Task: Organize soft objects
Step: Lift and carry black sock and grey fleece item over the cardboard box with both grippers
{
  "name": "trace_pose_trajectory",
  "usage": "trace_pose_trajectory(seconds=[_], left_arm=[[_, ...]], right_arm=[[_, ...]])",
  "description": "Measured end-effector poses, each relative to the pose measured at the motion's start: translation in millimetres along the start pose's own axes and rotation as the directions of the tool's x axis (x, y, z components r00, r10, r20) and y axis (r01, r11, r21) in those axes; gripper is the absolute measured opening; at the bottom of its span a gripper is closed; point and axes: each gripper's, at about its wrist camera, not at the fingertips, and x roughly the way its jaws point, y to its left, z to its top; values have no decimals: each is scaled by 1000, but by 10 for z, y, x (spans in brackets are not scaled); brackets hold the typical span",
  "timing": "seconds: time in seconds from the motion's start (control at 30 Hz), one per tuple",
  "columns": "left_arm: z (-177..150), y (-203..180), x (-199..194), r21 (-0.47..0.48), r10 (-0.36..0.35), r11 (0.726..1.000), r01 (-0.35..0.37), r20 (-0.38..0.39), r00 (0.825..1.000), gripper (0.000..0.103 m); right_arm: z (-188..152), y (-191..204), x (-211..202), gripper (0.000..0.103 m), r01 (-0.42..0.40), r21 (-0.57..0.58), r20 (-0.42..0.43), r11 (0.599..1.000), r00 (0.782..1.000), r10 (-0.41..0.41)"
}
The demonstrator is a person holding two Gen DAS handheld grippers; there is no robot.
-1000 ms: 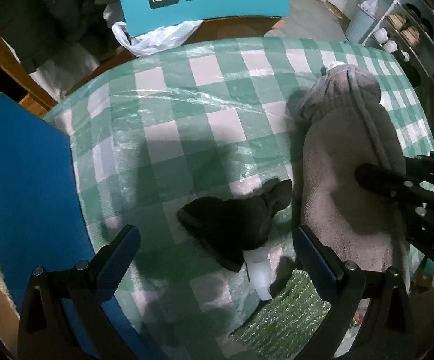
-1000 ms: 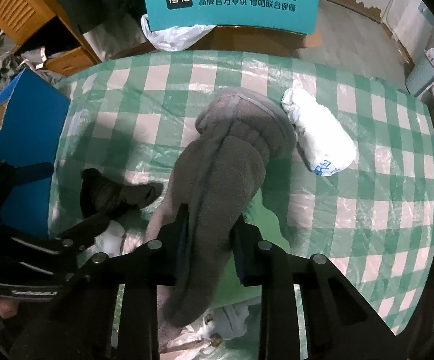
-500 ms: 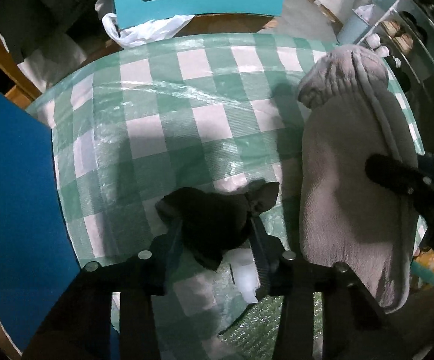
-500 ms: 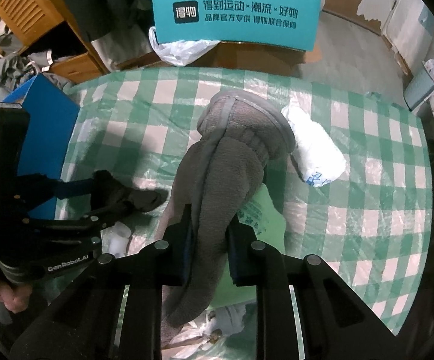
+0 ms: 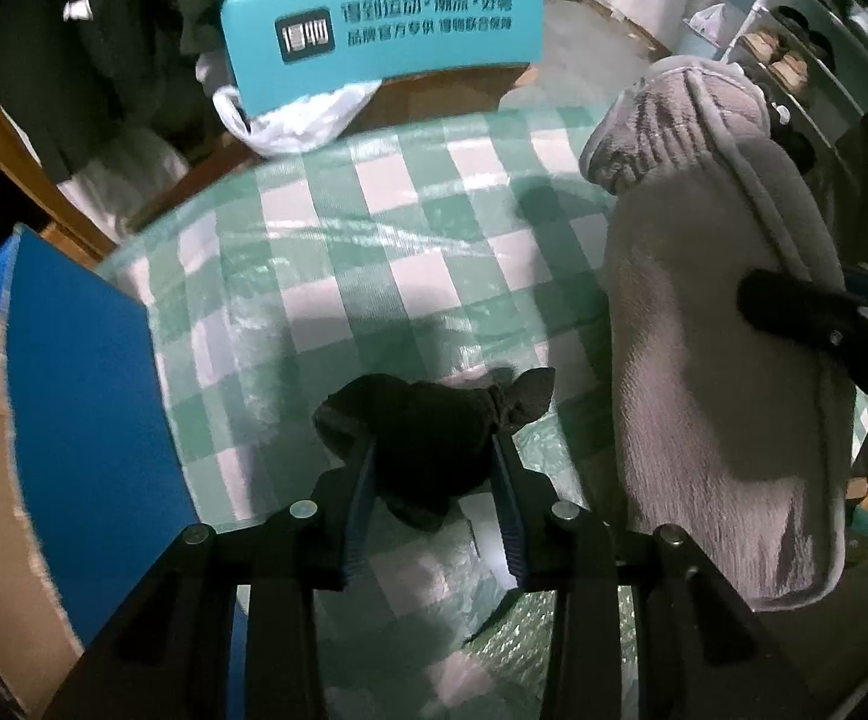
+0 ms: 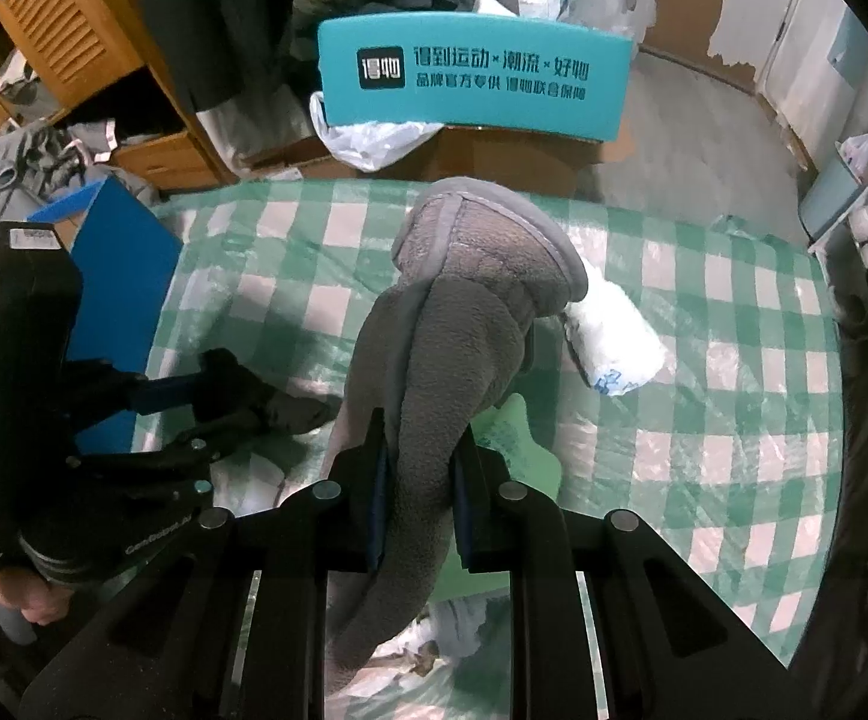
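While two grippers work over one green-and-white checked tablecloth [image 6: 733, 360], the left gripper [image 5: 434, 468] is clamped on one small black fabric bundle [image 5: 428, 420] just above the cloth. The right gripper [image 6: 419, 468] pinches one long grey fleece slipper [image 6: 463, 312], lifted. One white plastic-wrapped bundle [image 6: 613, 348] lies just beside it.

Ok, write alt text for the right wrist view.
The right gripper is shut on a grey fleece slipper above a green checked tablecloth. At left, the left gripper holds a dark sock.
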Motion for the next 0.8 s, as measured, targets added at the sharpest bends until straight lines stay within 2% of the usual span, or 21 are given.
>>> trace_pose_trajectory(seconds=[0.23, 0.47, 0.8], left_arm=[[-33, -11, -203, 8, 18, 1000, -19, 37, 999, 37], [-51, 33, -373, -11, 18, 1000, -17, 58, 998, 37], [-187, 126, -899, -24, 75, 997, -72, 138, 988, 37]], right_arm=[[10, 38, -179, 17, 38, -16, 40, 999, 998, -38], [-11, 72, -417, 17, 30, -19, 79, 999, 996, -28], [-86, 175, -733, 16, 23, -46, 125, 999, 992, -17]])
